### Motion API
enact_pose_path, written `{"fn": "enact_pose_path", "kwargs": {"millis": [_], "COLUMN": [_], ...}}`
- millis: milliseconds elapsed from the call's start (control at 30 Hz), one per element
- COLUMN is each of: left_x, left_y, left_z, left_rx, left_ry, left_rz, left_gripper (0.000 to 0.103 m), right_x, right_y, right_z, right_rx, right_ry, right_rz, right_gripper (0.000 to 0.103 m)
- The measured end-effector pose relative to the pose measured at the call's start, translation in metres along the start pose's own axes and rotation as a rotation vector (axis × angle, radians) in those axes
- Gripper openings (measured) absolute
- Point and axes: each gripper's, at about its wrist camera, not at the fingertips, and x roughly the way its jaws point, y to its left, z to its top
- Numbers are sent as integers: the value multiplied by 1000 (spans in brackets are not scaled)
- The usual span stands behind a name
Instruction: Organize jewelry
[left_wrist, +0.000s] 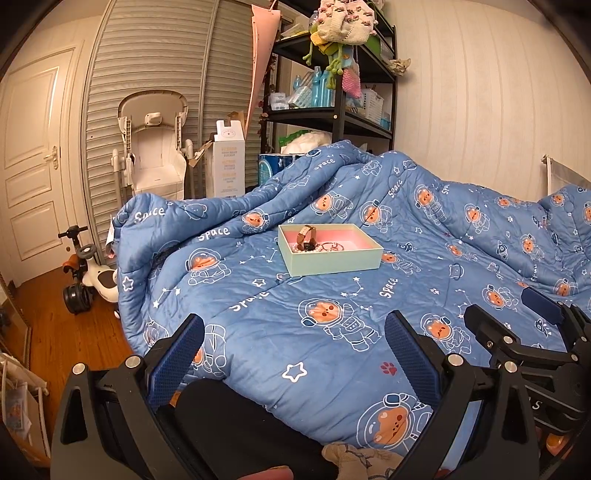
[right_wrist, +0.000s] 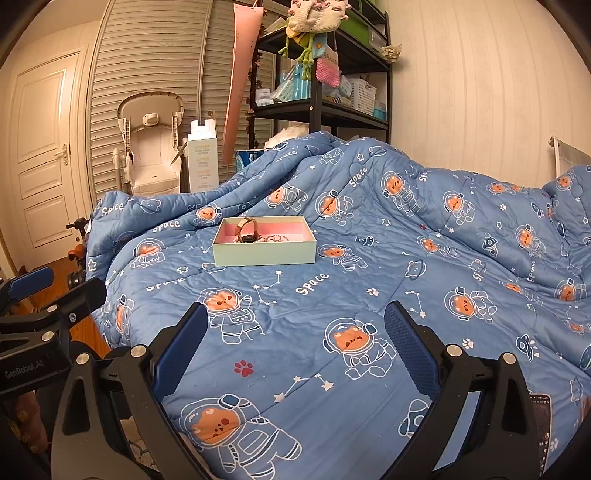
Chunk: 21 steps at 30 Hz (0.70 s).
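A pale green jewelry box (left_wrist: 334, 264) with a pink lining sits on the blue space-print quilt (left_wrist: 295, 332); it also shows in the right wrist view (right_wrist: 264, 254). Inside lie a brown-strapped watch (left_wrist: 307, 238), a pearl strand and thin bracelets (left_wrist: 332, 246); the watch (right_wrist: 246, 230) and bracelets (right_wrist: 277, 238) show in the right view too. My left gripper (left_wrist: 295, 332) is open and empty, well short of the box. My right gripper (right_wrist: 295, 321) is open and empty, also short of the box. Each gripper shows at the other view's edge.
A black shelf unit (left_wrist: 340, 92) with bottles and toys stands behind the bed. A folded high chair (left_wrist: 155, 147) and a white carton (left_wrist: 227, 162) stand by the slatted wardrobe. A ride-on toy (left_wrist: 88, 277) is on the wood floor at the left.
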Motion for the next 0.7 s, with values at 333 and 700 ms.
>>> {"fn": "enact_pose_path", "kwargs": {"millis": [333, 700], "left_x": [-1, -2], "left_y": [1, 1], "left_z": [0, -1], "left_rx": [-3, -6], "left_ry": [-1, -2], "left_rz": [5, 14], "left_gripper": [96, 96], "right_x": [0, 0], "right_y": [0, 0], "right_z": [0, 0], "right_rx": [0, -1], "right_ry": [0, 2], "right_rz": [0, -2], "right_gripper": [95, 95]}}
